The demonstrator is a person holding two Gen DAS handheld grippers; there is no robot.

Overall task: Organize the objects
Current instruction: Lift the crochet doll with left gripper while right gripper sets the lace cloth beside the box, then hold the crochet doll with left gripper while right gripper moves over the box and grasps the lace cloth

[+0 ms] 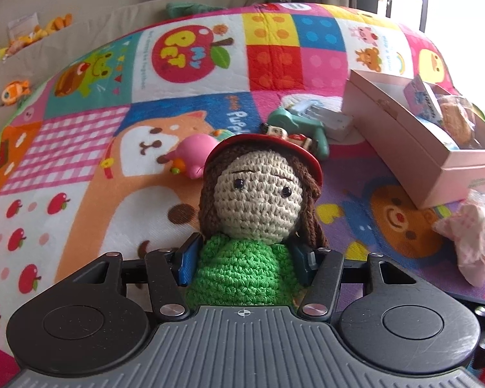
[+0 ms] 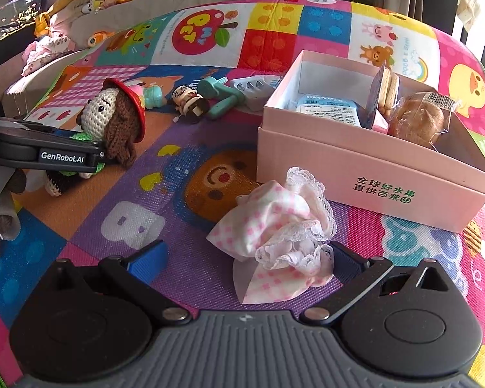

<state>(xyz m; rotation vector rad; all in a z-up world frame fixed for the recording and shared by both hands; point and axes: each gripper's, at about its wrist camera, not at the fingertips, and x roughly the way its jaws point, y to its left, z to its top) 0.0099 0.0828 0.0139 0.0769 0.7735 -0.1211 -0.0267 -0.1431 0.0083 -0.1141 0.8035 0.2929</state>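
Observation:
My left gripper (image 1: 247, 258) is shut on a crochet doll (image 1: 258, 200) with a red hat, brown hair and green body, held by the body above the colourful play mat (image 1: 97, 148). The doll (image 2: 113, 119) and left gripper (image 2: 90, 148) also show at the left of the right wrist view. My right gripper (image 2: 242, 258) is open, its fingers either side of a crumpled pink-and-white lace cloth (image 2: 281, 226) on the mat. An open pink box (image 2: 365, 174) with a blue packet, biscuits and wrapped bread stands right behind the cloth.
On the mat lie a pink toy (image 1: 194, 155), a teal toy (image 2: 223, 97), a small wooden figure (image 2: 189, 100) and a white power strip (image 2: 252, 87). Plush toys (image 2: 64, 9) line the sofa at the far left.

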